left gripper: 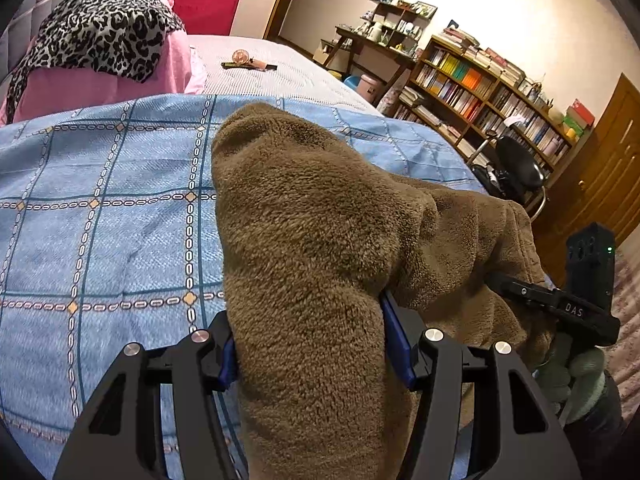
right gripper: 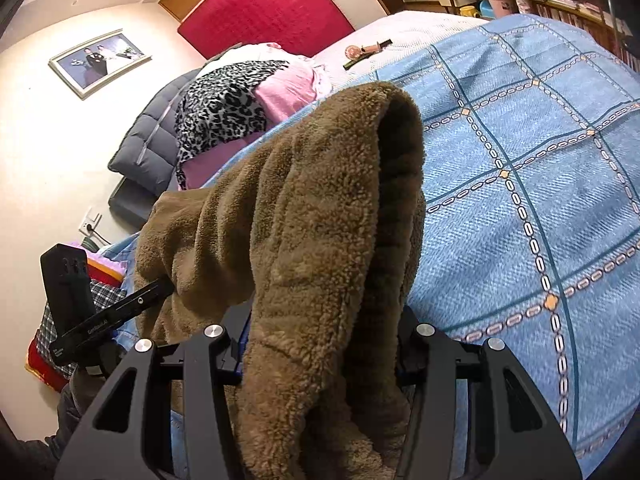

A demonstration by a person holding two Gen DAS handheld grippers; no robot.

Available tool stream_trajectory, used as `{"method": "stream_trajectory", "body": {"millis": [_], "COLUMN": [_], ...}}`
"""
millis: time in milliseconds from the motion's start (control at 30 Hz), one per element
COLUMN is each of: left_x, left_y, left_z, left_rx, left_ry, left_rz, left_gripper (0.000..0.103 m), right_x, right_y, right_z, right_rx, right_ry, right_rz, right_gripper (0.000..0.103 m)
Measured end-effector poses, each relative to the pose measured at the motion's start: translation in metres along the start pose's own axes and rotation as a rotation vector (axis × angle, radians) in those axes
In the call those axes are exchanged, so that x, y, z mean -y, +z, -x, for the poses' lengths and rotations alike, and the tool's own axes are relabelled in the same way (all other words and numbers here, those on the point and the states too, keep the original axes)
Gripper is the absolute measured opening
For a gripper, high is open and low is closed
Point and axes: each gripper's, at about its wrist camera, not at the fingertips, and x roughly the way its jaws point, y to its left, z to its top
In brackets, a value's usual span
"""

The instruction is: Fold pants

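Observation:
Brown fleece pants (left gripper: 312, 216) hang in a thick fold over the blue checked bedspread (left gripper: 100, 208). My left gripper (left gripper: 312, 344) is shut on one bunched end of them, the fabric filling the gap between its blue pads. The right gripper shows at the right edge of the left wrist view (left gripper: 560, 304), gripped by a gloved hand. In the right wrist view the pants (right gripper: 320, 220) drape over and between the fingers of my right gripper (right gripper: 320, 344), which is shut on the fabric. The left gripper (right gripper: 100, 316) appears there at the lower left, reaching into the same cloth.
A leopard-print cloth (left gripper: 100, 28) lies on pink bedding (left gripper: 80, 84) at the head of the bed. Small items (left gripper: 248, 62) sit on the white cover farther back. Bookshelves (left gripper: 480, 92) and a black chair (left gripper: 516, 168) stand to the right of the bed.

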Motion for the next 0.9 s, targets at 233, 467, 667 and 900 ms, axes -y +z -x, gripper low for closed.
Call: {"method": "stream_trajectory", "body": {"millis": [233,467,667,900], "left_x": [-0.02,-0.041,-0.048,-0.047], "left_y": [0.0,-0.003,-0.001,-0.003], "left_z": [-0.038,-0.062,-0.069,-0.068], "left_rx": [-0.039,-0.074,-0.07,-0.065], "left_ry": [0.002,-0.011,0.006,0.049], "left_rz": [0.027,0.067,0.061,0.046], "left_gripper": [0.058,0.063,0.071,0.082], "right_x": [0.018,0.031,0.035,0.032], "right_y": [0.006,0.001,-0.001,-0.002], "right_z": [-0.032,-0.049,-0.054,-0.053], "right_rx": [-0.031,-0.038,-0.03,-0.009], "right_ry": [-0.039,-0.053,-0.062,-0.107], "right_rz": [-0.015,-0.029,-0.032,-0.019], "right_gripper": [0.051,0.051,0.052,0.061]}}
